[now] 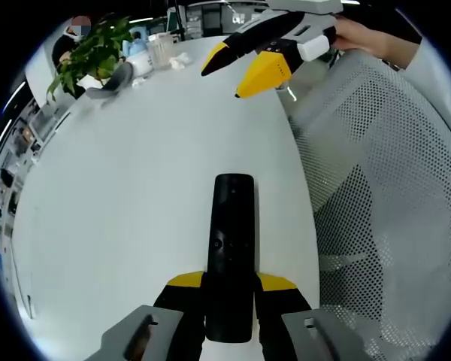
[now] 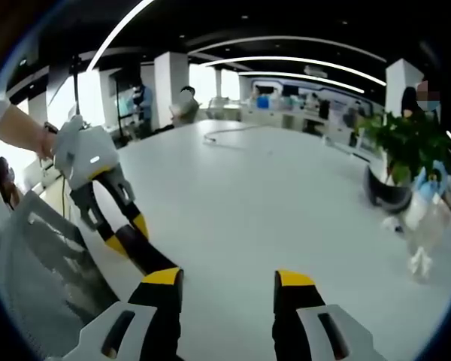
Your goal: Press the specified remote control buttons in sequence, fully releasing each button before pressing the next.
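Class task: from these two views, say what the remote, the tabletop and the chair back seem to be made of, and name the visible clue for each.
Remote: looks like black plastic, slightly glossy; smooth moulded body with soft reflections.
Tabletop: probably white laminate or painted board; flat, even, faint sheen, no grain visible.
Chair back: seems to be pale woven mesh; a regular pattern of tiny holes covers it.

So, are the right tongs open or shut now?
Open: in the right gripper view the right tongs show a wide gap between their yellow tips, with bare white table between.

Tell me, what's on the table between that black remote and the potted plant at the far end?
Nothing. In the left gripper view, bare white table stretches from the remote to the plant.
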Demonstrator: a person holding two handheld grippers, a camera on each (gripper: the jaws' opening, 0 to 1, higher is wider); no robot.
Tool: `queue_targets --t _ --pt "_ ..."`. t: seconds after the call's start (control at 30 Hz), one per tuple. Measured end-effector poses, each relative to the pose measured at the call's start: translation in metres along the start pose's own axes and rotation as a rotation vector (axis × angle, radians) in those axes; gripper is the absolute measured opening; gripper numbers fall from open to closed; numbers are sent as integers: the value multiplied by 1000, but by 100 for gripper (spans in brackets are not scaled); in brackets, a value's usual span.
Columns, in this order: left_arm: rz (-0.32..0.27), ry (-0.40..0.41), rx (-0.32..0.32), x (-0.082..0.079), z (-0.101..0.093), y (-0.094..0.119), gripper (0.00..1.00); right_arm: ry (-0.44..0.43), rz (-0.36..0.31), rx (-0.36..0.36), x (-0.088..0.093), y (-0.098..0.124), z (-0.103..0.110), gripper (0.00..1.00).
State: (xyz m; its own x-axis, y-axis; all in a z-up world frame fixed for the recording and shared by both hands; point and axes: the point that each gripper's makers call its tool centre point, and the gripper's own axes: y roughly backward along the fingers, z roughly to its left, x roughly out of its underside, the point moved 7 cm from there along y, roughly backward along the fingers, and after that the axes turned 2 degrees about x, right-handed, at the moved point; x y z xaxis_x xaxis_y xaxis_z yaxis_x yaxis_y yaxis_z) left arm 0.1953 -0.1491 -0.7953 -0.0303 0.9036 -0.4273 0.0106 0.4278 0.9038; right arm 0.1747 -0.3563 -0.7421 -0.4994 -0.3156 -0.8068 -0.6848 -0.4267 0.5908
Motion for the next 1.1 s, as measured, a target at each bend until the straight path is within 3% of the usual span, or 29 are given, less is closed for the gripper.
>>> queue_targets --t 1.1 --pt "-19 7 -3 2 -16 0 24 13 20 0 4 -2 0 45"
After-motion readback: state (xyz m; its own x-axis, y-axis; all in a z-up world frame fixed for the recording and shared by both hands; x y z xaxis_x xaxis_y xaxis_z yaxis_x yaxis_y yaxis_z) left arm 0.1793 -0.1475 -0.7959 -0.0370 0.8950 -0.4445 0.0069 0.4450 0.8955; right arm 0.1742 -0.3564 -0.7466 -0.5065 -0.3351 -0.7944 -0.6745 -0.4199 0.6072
